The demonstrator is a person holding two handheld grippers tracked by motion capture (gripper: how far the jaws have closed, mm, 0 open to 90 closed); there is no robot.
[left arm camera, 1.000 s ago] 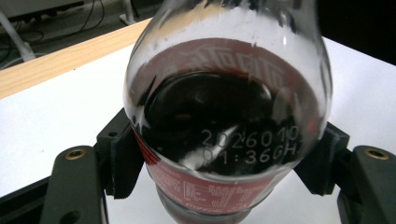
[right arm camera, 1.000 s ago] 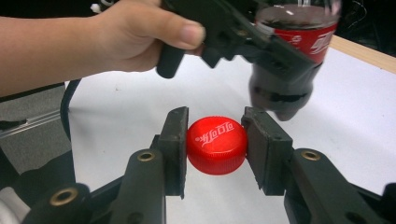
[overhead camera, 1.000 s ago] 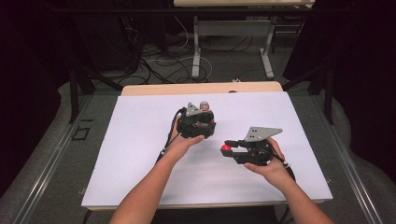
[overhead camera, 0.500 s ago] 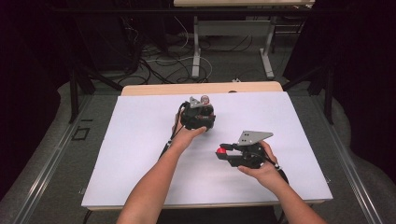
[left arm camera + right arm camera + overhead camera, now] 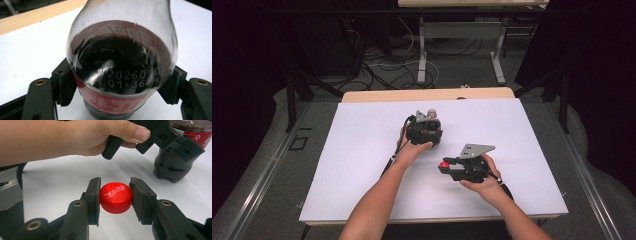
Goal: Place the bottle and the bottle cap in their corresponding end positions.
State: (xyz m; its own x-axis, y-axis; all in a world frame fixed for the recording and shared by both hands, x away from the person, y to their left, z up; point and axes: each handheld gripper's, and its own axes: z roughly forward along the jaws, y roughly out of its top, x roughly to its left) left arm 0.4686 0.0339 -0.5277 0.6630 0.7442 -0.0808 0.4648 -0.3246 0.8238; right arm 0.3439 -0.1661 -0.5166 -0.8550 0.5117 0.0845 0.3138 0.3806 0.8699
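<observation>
A: Fingers first. Right gripper (image 5: 115, 198): both pads clamped on the red bottle cap (image 5: 115, 197), one pad each side, cap logo facing the camera, held clear of the white table sheet (image 5: 62, 180).

B: Left one?

A: Left gripper (image 5: 117, 86) is closed on the cola bottle (image 5: 120, 62), ribbed pads pressing the clear shoulder just above the red label. Dark liquid inside, printed date code showing on the plastic.

B: Where's the bottle on the table?

A: High view: cola bottle (image 5: 430, 113) sits near the sheet's centre, slightly toward 12 o'clock, with the left gripper (image 5: 425, 131) wrapped around it. Right gripper (image 5: 452, 167) is at about 4 o'clock from it, near but apart, with the cap (image 5: 443, 165) at its tip pointing to 9 o'clock.

B: Bottle upright?

A: Looks upright in the right gripper view; its base (image 5: 172, 171) rests on the sheet at 1 o'clock from the cap. The person's left hand (image 5: 82, 137) grips the handle above.

B: Neck open?

A: Can't tell, top is hidden or out of frame.
</observation>
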